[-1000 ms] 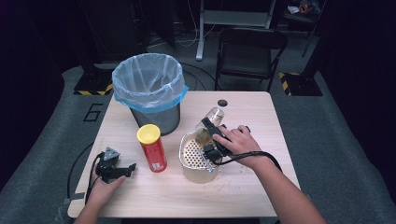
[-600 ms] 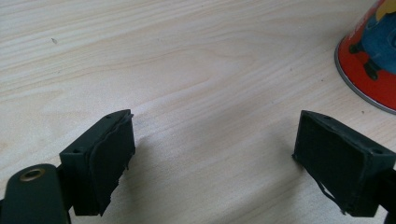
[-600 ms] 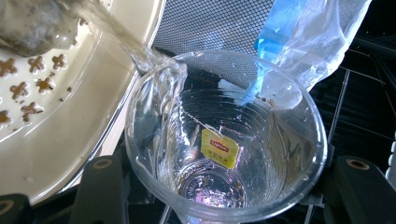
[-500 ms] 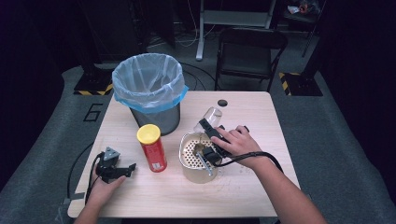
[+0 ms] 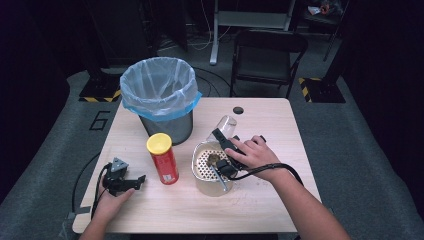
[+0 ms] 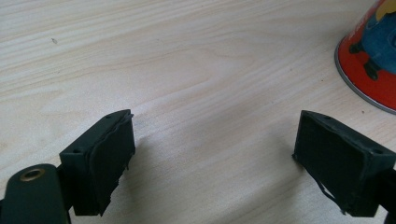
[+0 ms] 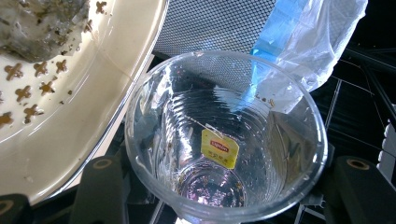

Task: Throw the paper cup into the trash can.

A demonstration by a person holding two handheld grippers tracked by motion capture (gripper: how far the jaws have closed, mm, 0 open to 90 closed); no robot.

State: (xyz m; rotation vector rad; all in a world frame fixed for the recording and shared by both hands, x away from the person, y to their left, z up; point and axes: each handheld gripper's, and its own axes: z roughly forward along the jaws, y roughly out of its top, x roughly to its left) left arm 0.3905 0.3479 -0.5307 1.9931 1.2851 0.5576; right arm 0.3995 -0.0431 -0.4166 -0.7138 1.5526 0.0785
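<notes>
Right gripper (image 5: pixel 223 146) clamped on clear plastic cup (image 7: pixel 224 140), tipped over strainer bowl (image 5: pixel 200 172), centre frame. Cup thin, light, crushable, wet inside; tea tag (image 7: pixel 219 148) stuck to wall. Grip low on body, gently. Left gripper (image 6: pixel 224 158) jaws apart, nothing held.

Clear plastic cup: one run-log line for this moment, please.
right gripper: shut on clear plastic cup, tilted over strainer bowl | tea-bag tag stuck inside cup | left gripper: open, on table
</notes>
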